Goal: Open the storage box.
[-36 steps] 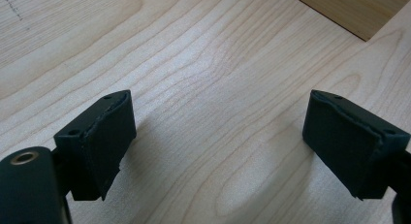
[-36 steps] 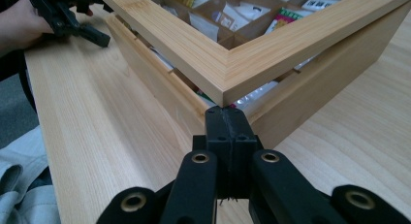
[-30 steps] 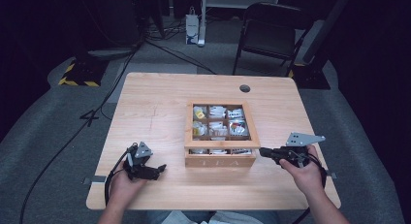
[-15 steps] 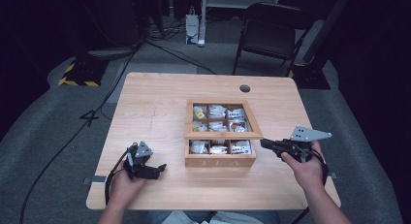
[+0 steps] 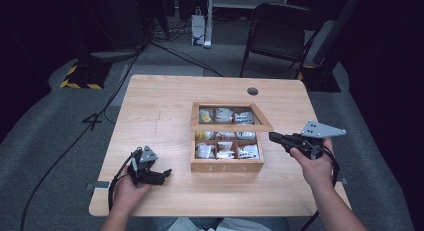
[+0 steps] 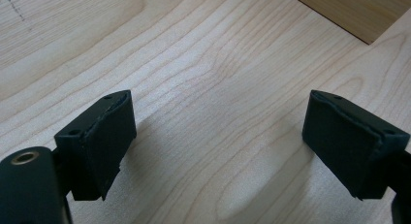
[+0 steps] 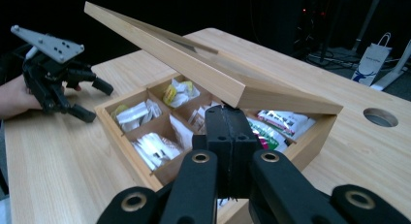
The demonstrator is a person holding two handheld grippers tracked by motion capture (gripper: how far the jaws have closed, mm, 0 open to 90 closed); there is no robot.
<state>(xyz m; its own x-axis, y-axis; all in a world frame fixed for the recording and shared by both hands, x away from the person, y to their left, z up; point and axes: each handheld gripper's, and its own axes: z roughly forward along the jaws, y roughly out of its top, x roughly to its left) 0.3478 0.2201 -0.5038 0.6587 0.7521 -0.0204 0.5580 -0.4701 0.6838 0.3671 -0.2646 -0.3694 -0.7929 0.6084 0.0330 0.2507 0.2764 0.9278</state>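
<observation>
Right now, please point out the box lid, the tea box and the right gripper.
box lid (image 7: 203, 71), right gripper view, its sloping side edge.
tea box (image 5: 227, 166), high view, front wall.
right gripper (image 7: 231, 118), right gripper view, tips of its shut jaws.

Tea box on wooden table

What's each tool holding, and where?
Nothing gripped. Right tool, shut, props the tea box lid from under its edge. Left tool is open over the table.

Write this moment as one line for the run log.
right gripper: shut, tips under lid edge | lid: partly raised, tilted | tea box: sachets visible | left gripper: open, on table
</observation>
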